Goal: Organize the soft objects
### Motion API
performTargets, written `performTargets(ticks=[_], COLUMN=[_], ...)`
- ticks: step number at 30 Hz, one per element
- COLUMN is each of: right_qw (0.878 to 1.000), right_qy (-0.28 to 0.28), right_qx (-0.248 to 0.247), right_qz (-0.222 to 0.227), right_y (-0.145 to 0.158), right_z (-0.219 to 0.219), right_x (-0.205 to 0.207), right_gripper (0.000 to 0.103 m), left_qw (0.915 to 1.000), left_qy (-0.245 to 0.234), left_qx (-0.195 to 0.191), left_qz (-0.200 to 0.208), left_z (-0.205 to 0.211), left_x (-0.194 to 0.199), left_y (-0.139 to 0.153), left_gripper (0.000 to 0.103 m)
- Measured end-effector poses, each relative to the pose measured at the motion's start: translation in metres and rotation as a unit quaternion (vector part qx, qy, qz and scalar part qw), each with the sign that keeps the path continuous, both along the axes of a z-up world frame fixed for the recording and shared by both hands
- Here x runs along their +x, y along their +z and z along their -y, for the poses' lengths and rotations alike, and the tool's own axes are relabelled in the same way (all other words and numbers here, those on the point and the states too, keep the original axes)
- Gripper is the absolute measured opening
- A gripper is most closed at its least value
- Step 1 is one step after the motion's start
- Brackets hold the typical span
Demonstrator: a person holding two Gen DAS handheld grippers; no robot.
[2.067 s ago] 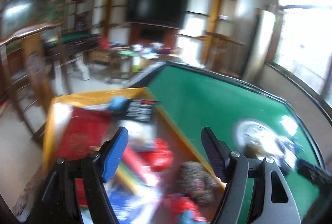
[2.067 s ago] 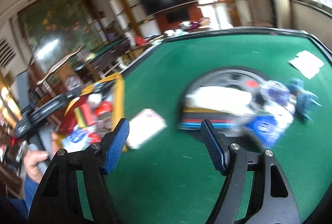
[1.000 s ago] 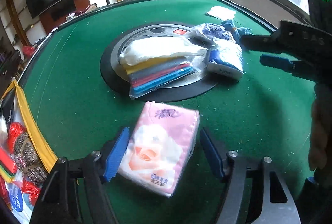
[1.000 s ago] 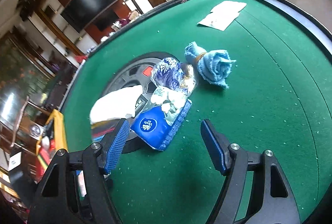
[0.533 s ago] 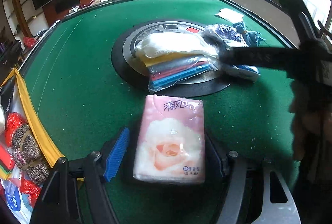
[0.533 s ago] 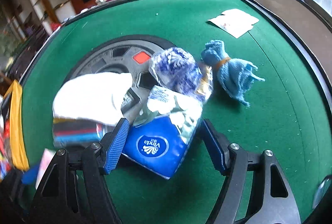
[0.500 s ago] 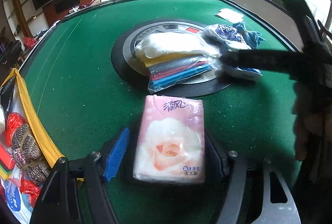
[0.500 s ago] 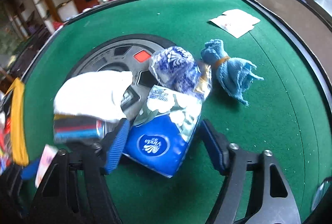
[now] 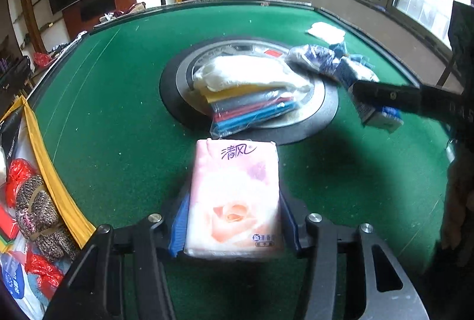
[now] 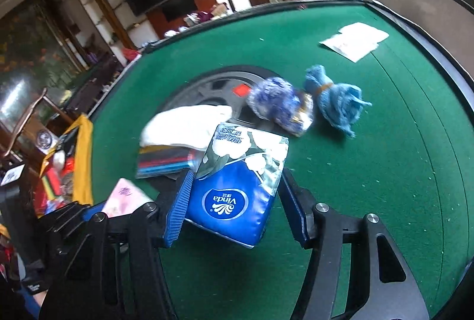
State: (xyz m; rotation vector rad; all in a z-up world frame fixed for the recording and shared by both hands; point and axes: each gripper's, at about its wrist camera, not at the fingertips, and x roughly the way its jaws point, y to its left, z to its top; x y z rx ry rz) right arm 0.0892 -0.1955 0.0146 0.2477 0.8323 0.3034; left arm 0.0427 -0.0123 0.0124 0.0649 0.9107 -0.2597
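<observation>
The pink tissue pack (image 9: 234, 195) sits between our left tongs (image 9: 234, 220), the blue tissue pack (image 10: 237, 189) between our right tongs (image 10: 237, 210) — both still closing, pads pressing the sides. We should squeeze gently and lift straight off the counter (image 9: 118, 112), toward the yellow-edged box (image 9: 50, 172) left of us.

The pink tissue pack (image 9: 234, 195) covers most of the left claw (image 9: 234, 228) pads. In the right wrist view the white bundle (image 10: 189, 124) is blurred and the blue Vinda pack (image 10: 237, 189) hides its near edge. Beside the yellow-rimmed bag (image 9: 50, 175), the contents are cut off by the picture's edge
</observation>
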Motion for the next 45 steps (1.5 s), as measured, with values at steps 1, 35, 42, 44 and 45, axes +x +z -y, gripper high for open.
performTargets(ticks=[1, 35, 42, 44, 45], right_qw=[1.0, 0.996, 0.995, 0.995, 0.995], right_qy=[0.006, 0.082, 0.089, 0.091, 0.091], right_qx=[0.007, -0.022, -0.029, -0.031, -0.032], right_qz=[0.002, 0.026, 0.03, 0.035, 0.038], right_y=[0.001, -0.003, -0.004, -0.002, -0.001], right_z=[-0.003, -0.057, -0.063, -0.065, -0.065], right_x=[-0.001, -0.02, -0.023, -0.024, -0.025], right_gripper=[0.058, 0.059, 0.059, 0.059, 0.059], left_qw=[1.0, 0.9864, 0.9805, 0.979, 0.9784], left_qy=[0.001, 0.066, 0.078, 0.081, 0.083], left_qx=[-0.002, 0.075, 0.088, 0.086, 0.084], left_qz=[0.004, 0.131, 0.158, 0.166, 0.17], left_z=[0.0, -0.005, -0.007, -0.009, -0.01], left_x=[0.0, -0.016, -0.022, -0.025, -0.026], left_y=[0.001, 0.028, 0.034, 0.037, 0.039], left_gripper=[0.052, 0.053, 0.053, 0.053, 0.053])
